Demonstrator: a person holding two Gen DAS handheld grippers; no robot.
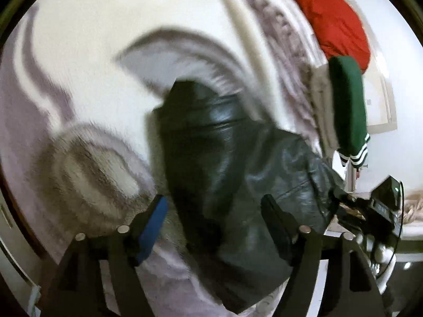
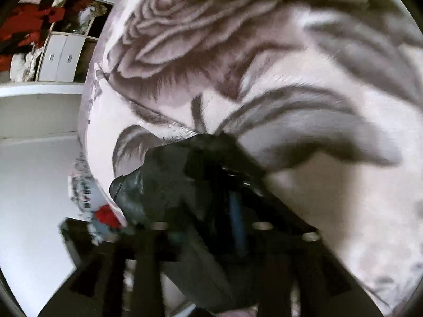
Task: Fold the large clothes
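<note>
A black leather jacket (image 1: 224, 163) lies on a pale bedspread printed with grey roses (image 1: 87, 60). My left gripper (image 1: 214, 211) is open; its blue-padded finger (image 1: 153, 227) and black finger (image 1: 277, 224) stand on either side of the jacket's fabric, just above it. In the right wrist view the jacket (image 2: 169, 182) bunches up around my right gripper (image 2: 232, 185), which is shut on a fold of it. The right gripper also shows in the left wrist view (image 1: 380, 206), at the jacket's right edge.
A red garment (image 1: 327, 15) and a green sleeve with white stripes (image 1: 349, 105) lie at the bed's far right. The bedspread (image 2: 304, 137) fills most of the right wrist view. White drawers (image 2: 60, 58) and floor (image 2: 34, 185) lie left of the bed.
</note>
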